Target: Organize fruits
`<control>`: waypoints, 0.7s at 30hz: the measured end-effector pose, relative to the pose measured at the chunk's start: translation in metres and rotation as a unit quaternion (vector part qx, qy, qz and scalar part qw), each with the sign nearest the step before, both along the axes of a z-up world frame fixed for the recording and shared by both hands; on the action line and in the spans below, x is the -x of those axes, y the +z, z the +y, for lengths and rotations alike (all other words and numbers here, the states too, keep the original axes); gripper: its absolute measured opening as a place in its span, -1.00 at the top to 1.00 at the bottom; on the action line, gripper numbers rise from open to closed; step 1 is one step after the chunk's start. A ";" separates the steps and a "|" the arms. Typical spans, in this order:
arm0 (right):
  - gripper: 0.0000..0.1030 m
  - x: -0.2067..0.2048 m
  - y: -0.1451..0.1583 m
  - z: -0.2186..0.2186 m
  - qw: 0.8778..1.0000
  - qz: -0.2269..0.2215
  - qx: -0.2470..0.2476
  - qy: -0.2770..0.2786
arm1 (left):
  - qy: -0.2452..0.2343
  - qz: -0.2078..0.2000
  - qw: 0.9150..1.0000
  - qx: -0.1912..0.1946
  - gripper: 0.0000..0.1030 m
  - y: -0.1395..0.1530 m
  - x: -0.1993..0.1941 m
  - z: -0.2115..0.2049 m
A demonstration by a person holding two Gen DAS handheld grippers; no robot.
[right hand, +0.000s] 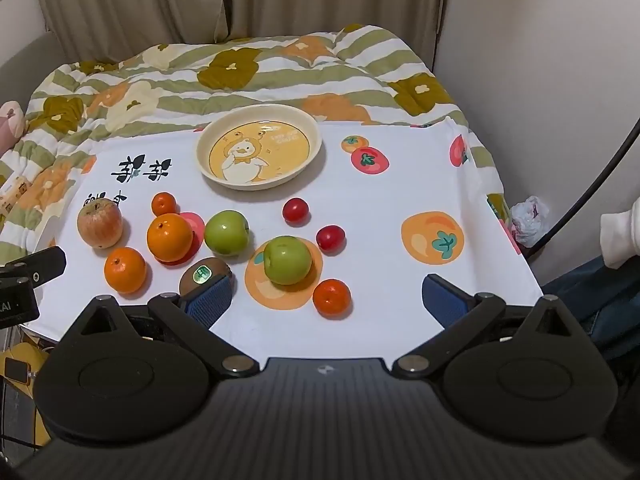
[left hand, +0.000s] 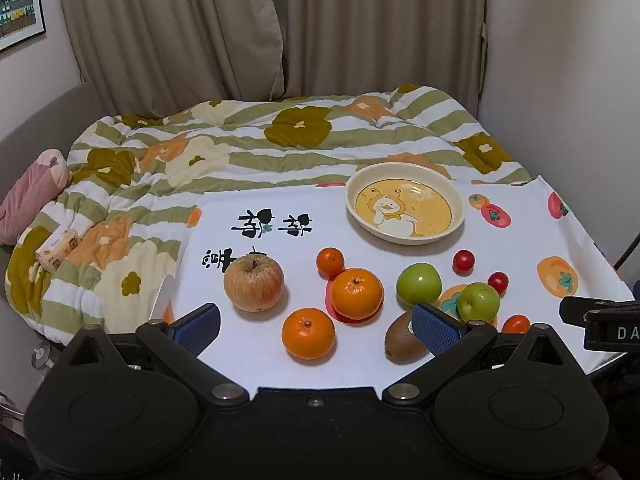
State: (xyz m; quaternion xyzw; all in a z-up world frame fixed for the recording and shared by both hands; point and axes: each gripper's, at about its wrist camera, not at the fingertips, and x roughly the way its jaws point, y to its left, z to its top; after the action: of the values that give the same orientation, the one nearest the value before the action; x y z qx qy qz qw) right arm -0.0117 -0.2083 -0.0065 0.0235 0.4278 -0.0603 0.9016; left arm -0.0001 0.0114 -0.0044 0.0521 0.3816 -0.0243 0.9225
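Eleven loose fruits lie on the white cloth (right hand: 380,312) over the worktop, presumably laid out for sorting into the empty duck plate (right hand: 259,146) behind them. The red apple (right hand: 99,223) sits stem-up at the left end, the kiwi (right hand: 202,275) lies on its side with its long axis left to right. Left tool (left hand: 316,326) and right tool (right hand: 326,300) hang spread wide, holding nothing.

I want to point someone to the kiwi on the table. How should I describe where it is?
Start from the white printed tablecloth with the duck plate at its far side. Come to the near edge of the fruit group: the kiwi lies in front of the big orange. It is the only brown, fuzzy fruit, with a green sticker.
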 end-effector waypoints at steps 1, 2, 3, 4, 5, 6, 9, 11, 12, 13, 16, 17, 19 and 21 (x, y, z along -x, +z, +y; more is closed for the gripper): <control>-1.00 0.000 0.000 0.000 1.000 0.000 0.000 0.001 | -0.001 0.000 1.000 -0.001 -1.00 0.000 -0.001 0.000; -1.00 0.000 0.000 0.000 1.000 0.001 0.000 0.001 | -0.001 0.000 1.000 -0.001 -1.00 0.000 0.000 0.000; -1.00 0.000 0.000 0.001 1.000 0.001 0.000 0.002 | 0.000 0.000 1.000 -0.001 -1.00 0.000 -0.001 -0.001; -1.00 0.000 0.000 0.001 1.000 0.001 0.000 0.003 | 0.000 0.000 1.000 -0.001 -1.00 0.000 -0.001 -0.001; -1.00 0.001 0.001 0.002 1.000 0.001 0.000 0.003 | 0.000 0.000 1.000 -0.002 -1.00 0.000 -0.001 -0.001; -1.00 0.000 0.001 0.002 1.000 0.001 0.001 0.004 | 0.000 0.001 1.000 -0.001 -1.00 0.000 -0.001 0.000; -1.00 0.000 0.001 0.002 1.000 0.002 -0.001 0.005 | 0.000 0.001 1.000 -0.002 -1.00 0.000 -0.001 -0.001; -1.00 0.000 0.001 0.003 1.000 0.002 0.000 0.004 | 0.000 0.000 1.000 -0.002 -1.00 0.000 -0.001 -0.001; -1.00 0.000 0.001 0.003 1.000 0.001 0.000 0.004 | 0.000 0.001 1.000 -0.002 -1.00 0.000 -0.001 -0.001; -1.00 0.000 0.001 0.003 1.000 0.002 0.000 0.004 | 0.000 0.001 1.000 -0.001 -1.00 -0.001 -0.001 -0.001; -1.00 0.000 0.001 0.003 1.000 0.002 -0.002 0.006 | 0.000 0.001 1.000 0.000 -1.00 -0.001 -0.001 0.000; -1.00 0.000 0.001 0.003 1.000 0.002 -0.001 0.006 | 0.000 0.000 1.000 0.001 -1.00 -0.001 -0.001 0.000; -1.00 0.001 0.001 0.005 1.000 0.002 -0.002 0.008 | 0.000 0.000 1.000 0.000 -1.00 -0.001 -0.001 -0.001; -1.00 0.000 0.001 0.003 1.000 0.001 -0.003 0.009 | 0.000 0.000 1.000 0.000 -1.00 -0.001 -0.001 -0.001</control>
State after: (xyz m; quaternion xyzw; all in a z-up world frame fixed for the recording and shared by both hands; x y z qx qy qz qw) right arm -0.0117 -0.2049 -0.0056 0.0220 0.4293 -0.0513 0.9014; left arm 0.0008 0.0099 -0.0053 0.0523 0.3819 -0.0240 0.9224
